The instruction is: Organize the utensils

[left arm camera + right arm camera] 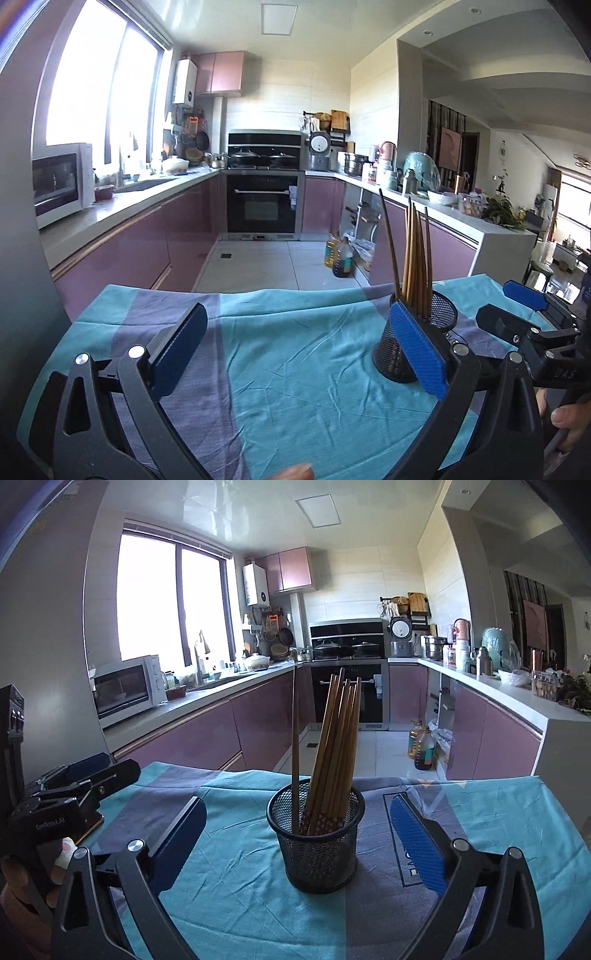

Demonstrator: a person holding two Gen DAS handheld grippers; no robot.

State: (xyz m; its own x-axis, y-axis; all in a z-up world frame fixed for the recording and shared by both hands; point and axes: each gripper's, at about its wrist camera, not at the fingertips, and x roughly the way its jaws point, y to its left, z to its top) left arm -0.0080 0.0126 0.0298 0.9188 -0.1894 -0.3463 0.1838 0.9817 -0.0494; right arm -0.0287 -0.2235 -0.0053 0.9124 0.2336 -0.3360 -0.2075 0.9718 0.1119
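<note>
Standing chopsticks (332, 753) crowding mesh holder (317, 849)

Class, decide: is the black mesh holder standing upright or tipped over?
Upright. The mesh holder stands on its base on the cloth, open rim on top, with the chopsticks leaning inside it.

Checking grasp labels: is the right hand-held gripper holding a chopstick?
No, the right hand-held gripper is open with nothing between its fingers; the chopsticks stand in the mesh cup.
</note>
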